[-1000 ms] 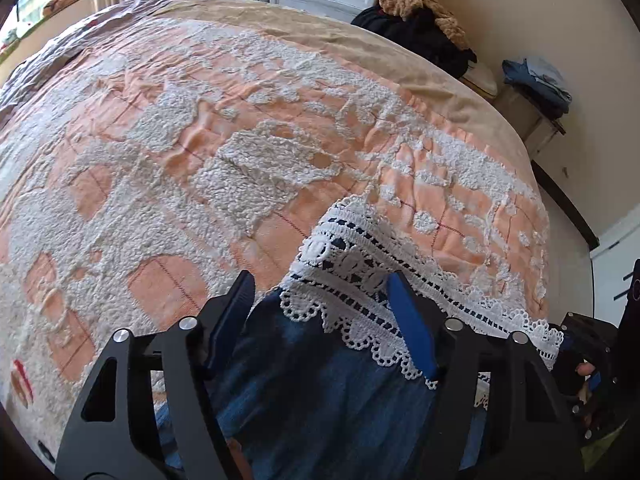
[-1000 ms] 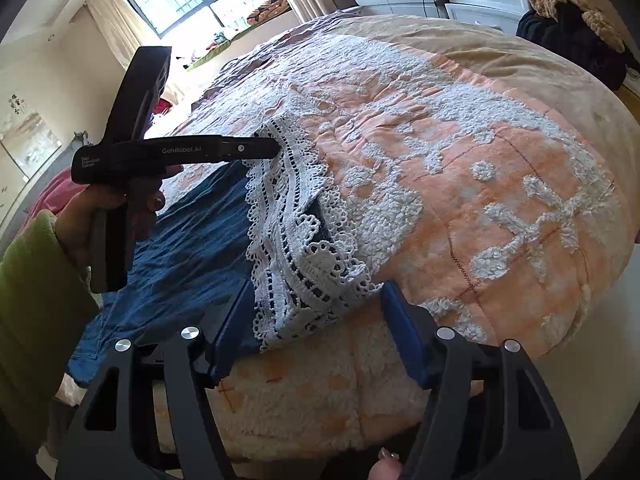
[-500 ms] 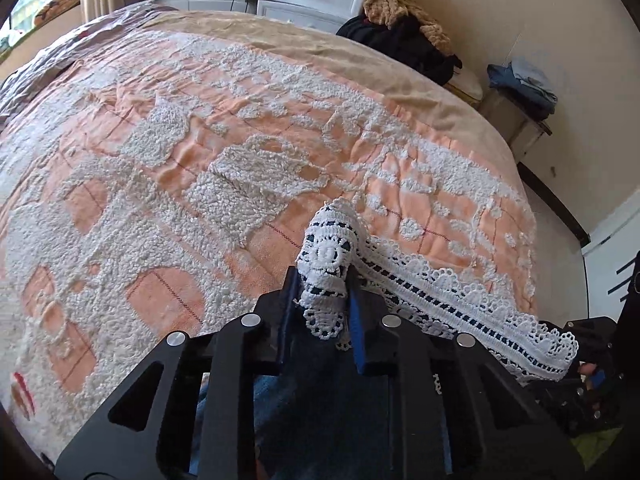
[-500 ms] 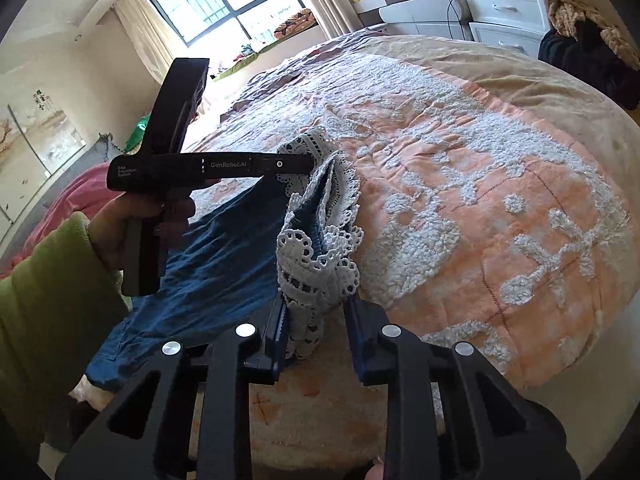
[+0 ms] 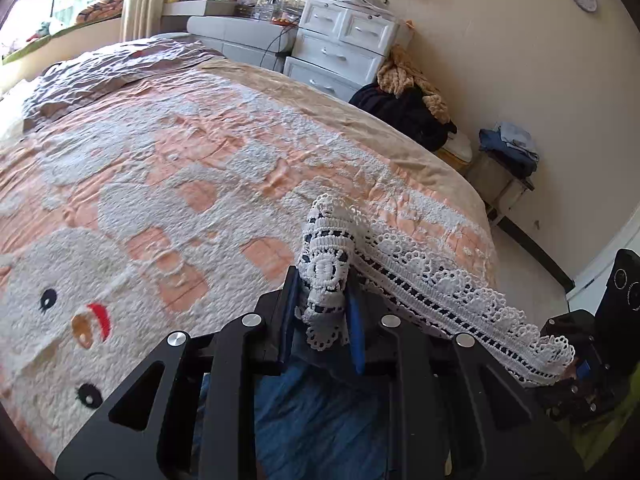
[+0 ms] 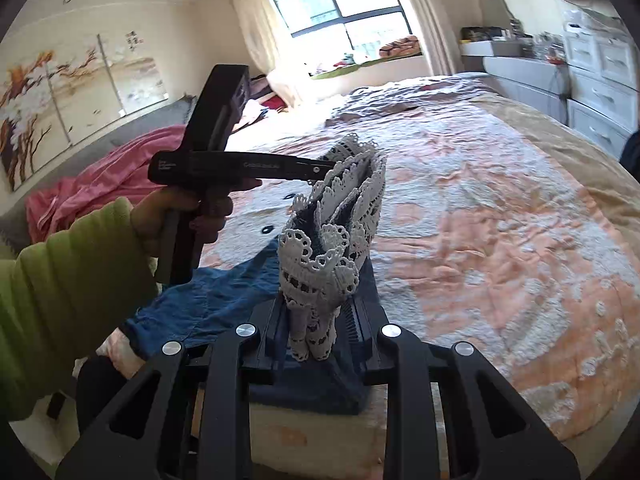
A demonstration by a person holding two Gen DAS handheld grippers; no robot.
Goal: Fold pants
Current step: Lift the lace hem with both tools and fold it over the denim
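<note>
I have both tools clamped on the pants' white lace hem: left tool at one corner, right tool at the other. The blue denim hangs above the bed, bunched between them.

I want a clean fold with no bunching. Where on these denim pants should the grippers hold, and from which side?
Probably at the white lace hem, one corner each, coming from the foot of the bed as now. That straight edge spans the width; the left gripper and right gripper are shut on its two ends, the blue denim trailing below.
</note>
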